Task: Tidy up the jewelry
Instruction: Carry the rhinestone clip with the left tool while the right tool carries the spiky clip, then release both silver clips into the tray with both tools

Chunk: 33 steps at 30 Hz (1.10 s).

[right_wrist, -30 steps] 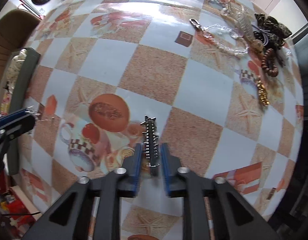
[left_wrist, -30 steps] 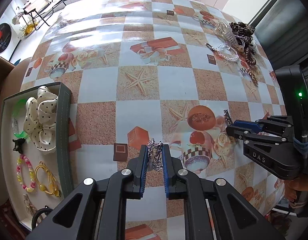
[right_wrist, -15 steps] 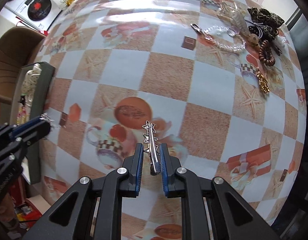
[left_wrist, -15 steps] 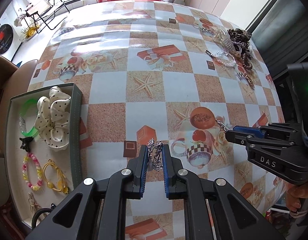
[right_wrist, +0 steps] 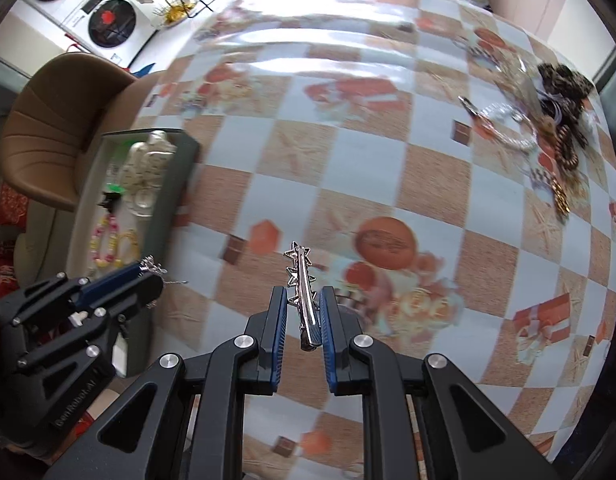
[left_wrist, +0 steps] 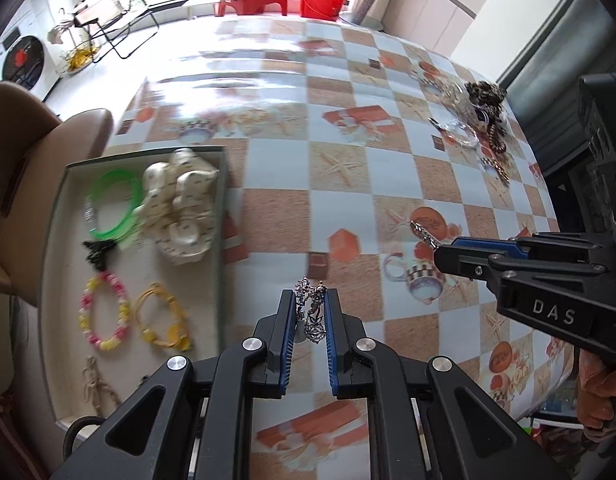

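My left gripper (left_wrist: pixel 310 300) is shut on a bunched silver chain (left_wrist: pixel 312 312), held above the checkered tablecloth just right of the tray (left_wrist: pixel 220 248). My right gripper (right_wrist: pixel 302 296) is shut on a silver hair clip (right_wrist: pixel 304 296) with star shapes along it, also lifted off the table. Each gripper shows in the other's view: the right gripper (left_wrist: pixel 443 254) at the right with the silver hair clip's tip (left_wrist: pixel 423 234) sticking out, the left gripper (right_wrist: pixel 150 276) at the lower left. The tray holds a green bangle (left_wrist: pixel 112 204), a cream dotted scrunchie (left_wrist: pixel 180 208), a bead bracelet (left_wrist: pixel 104 312) and yellow hair ties (left_wrist: pixel 160 316).
A heap of loose jewelry (left_wrist: pixel 479 116) lies at the table's far right edge, with a clear bead bracelet, a brown spiral tie and a leopard scrunchie (right_wrist: pixel 563 80). A brown chair (right_wrist: pixel 60 128) stands left of the tray. A person's hand (left_wrist: pixel 599 396) holds the right gripper.
Both grippers have risen and drifted left toward the tray, each still holding its piece. The tray now shows more fully in both views.
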Available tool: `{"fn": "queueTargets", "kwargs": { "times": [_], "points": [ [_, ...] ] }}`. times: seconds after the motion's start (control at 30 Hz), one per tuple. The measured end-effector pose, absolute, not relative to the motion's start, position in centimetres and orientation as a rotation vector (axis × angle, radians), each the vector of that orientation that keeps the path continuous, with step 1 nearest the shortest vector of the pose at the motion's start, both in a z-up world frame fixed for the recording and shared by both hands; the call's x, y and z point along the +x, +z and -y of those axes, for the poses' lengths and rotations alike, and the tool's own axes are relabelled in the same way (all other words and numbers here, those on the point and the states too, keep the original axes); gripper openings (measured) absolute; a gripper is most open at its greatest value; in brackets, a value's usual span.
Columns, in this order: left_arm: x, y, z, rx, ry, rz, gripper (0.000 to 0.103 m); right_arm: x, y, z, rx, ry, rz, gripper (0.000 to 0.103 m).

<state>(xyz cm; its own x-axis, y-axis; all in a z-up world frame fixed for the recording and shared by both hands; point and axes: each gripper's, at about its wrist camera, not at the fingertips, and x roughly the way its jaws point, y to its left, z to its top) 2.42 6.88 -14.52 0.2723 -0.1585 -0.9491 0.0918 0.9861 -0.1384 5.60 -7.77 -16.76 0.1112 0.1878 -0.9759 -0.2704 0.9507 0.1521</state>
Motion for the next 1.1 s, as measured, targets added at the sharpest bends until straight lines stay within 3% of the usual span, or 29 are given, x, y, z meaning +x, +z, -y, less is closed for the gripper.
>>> {"fn": "queueTargets", "kwargs": {
  "times": [0.57,1.1],
  "points": [
    [-2.1,-13.9,-19.7,-0.166,0.040,-1.264,0.017,3.7,-15.2,-5.0,-0.136,0.538,-1.381,0.018],
    [-3.1,-15.9,-25.0,-0.224,0.129,-1.276,0.017,2.5,-17.5,-11.2,-0.193,0.623,-1.430,0.018]
  ]
}}
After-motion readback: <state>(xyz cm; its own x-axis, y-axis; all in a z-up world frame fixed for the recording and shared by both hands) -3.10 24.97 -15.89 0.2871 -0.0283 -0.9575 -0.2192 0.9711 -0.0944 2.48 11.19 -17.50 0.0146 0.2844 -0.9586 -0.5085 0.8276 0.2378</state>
